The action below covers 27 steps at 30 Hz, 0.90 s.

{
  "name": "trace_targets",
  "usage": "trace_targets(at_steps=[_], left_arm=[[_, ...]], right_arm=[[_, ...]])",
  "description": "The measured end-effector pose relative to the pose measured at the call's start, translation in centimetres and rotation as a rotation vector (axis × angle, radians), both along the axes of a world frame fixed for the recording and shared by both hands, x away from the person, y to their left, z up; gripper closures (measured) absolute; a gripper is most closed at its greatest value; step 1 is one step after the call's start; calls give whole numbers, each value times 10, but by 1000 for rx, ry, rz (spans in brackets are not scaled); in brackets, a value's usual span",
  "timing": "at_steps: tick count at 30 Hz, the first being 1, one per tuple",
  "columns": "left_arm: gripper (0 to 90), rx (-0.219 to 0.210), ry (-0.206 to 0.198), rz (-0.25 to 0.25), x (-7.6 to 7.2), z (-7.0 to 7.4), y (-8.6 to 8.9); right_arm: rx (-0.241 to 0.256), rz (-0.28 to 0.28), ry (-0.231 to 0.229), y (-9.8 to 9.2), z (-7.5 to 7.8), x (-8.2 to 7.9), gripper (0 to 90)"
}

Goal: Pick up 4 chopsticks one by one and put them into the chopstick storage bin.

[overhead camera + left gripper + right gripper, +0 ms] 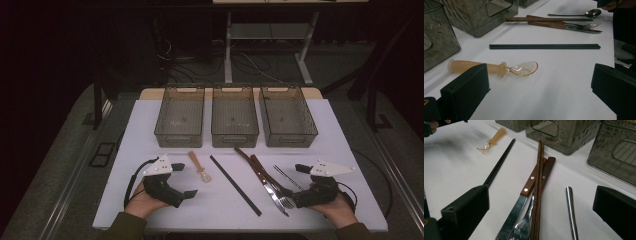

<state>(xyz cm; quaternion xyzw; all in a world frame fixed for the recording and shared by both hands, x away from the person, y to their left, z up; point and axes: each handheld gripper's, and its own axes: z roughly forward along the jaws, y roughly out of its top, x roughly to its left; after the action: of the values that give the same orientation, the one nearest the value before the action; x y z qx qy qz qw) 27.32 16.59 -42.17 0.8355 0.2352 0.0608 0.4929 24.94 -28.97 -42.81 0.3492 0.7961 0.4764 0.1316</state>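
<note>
Dark flooring with trailing cables surrounds a white table (150, 120), seen from the high view. Three smoky translucent bins (235, 117) stand side by side along the far edge of the table, each apart from its neighbour by a narrow gap. Nearer the person, cutlery lies loose on the bare top.

Left gripper (186, 181): held low over the near left part of the table, jaws wide apart with nothing between them. In the left gripper view the amber plastic spoon (496, 67) lies just ahead of the jaws, its bowl toward the right of that view and part of its handle hidden behind the left jaw.

Right gripper (299, 184): held over the near right part of the table, jaws likewise spread and empty. In the right gripper view they point over the near ends of a cluster of utensils.

Black chopsticks (235, 185): a pair lying together on a diagonal at mid-table, between the amber plastic spoon and the cluster.

Cluster: brown wooden chopsticks (538, 187) rest across a wood-handled knife (522, 200) and a wood-handled fork (541, 185), all touching. A metal spoon (571, 210) lies just beside them, apart.
</note>
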Motion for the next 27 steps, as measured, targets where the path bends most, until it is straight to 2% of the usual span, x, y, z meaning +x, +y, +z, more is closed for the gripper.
trace_targets(at_steps=[7,12,16,18,19,27], left_arm=[[6,6,1,-5,0,-1,-1],[8,6,3,-2,0,-1,-1],[11,20,3,-5,0,-2,-2],[11,14,4,-4,0,-2,-2],[12,16,6,-3,0,-2,-3],[12,9,7,-4,0,-2,-2]], right_arm=[[-15,-2,7,0,2,1,4],[-36,-4,38,3,4,3,4],[-57,1,46,7,7,7,5],[-53,-1,49,7,10,10,9],[-51,-2,51,8,11,11,53],[-56,-4,69,9,12,17,68]])
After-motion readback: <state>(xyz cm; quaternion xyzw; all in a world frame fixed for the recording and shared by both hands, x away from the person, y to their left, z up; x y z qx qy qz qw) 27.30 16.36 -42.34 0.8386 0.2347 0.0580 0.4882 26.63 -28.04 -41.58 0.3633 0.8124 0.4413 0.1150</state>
